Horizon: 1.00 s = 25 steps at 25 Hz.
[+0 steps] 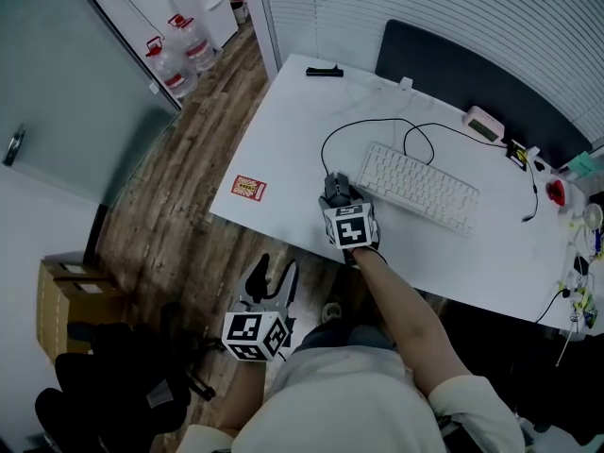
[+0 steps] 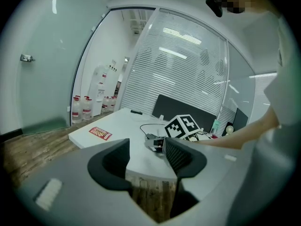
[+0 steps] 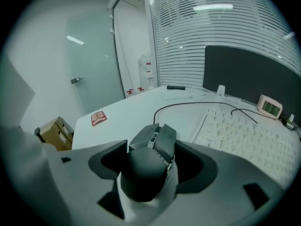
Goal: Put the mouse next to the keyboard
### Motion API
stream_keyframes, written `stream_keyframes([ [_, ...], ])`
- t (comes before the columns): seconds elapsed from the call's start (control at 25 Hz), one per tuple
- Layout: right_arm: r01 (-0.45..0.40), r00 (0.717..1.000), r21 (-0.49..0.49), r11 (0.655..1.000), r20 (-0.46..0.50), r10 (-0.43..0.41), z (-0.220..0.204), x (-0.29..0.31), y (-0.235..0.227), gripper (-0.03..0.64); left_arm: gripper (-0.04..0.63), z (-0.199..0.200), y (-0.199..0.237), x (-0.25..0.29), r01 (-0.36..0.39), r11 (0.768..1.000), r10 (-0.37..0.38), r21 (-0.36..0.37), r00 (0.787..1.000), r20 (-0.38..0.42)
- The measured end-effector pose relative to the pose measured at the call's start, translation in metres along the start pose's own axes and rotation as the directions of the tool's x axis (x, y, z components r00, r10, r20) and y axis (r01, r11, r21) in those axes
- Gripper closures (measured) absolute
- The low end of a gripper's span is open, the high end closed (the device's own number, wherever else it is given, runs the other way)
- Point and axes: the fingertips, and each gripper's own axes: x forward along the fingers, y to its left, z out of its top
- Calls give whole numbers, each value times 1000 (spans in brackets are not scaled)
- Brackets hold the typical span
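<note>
- The right gripper's grey fingers stand wide apart on either side of the dark grey, angular computer mouse. Slivers of tabletop show between the mouse's flanks and each jaw, so the jaws are not clamped on it.
- The mouse rests on the white rectangular table, close to the near edge and just beside the left end of the white keyboard, not touching it.
- A thin black cable loops away from the mouse's front across the table, behind the keyboard.
- The left gripper's fingers are spread with nothing between them. It hangs low beside the person's body, off the table and above the brown wood-plank floor.
- A red-and-yellow rectangular sticker lies on the table's left corner, well apart from the mouse.
- A small pink-and-white desk clock stands beyond the keyboard, near the dark partition panel.
- Clear water bottles with red caps stand on the floor by the glass wall.
</note>
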Motion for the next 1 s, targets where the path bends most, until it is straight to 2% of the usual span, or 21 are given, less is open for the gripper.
stream_keyframes([
  [0.16, 4, 999, -42, 999, 47, -2, 8, -19, -2, 301, 353, 5, -11, 1, 31, 999, -31, 11, 999, 11],
  [0.44, 51, 993, -15, 999, 112, -49, 20, -60, -24, 302, 353, 11, -34, 4, 99, 994, -100, 44, 995, 17],
  [0.8, 152, 974, 36, 988, 165, -156, 23, -111, -95, 304, 359, 18, -68, 17, 152, 986, -154, 64, 988, 29],
  [1.0, 219, 960, 74, 973, 162, -228, 13, -140, -149, 305, 359, 17, -103, 34, 196, 977, -197, 80, 980, 14],
])
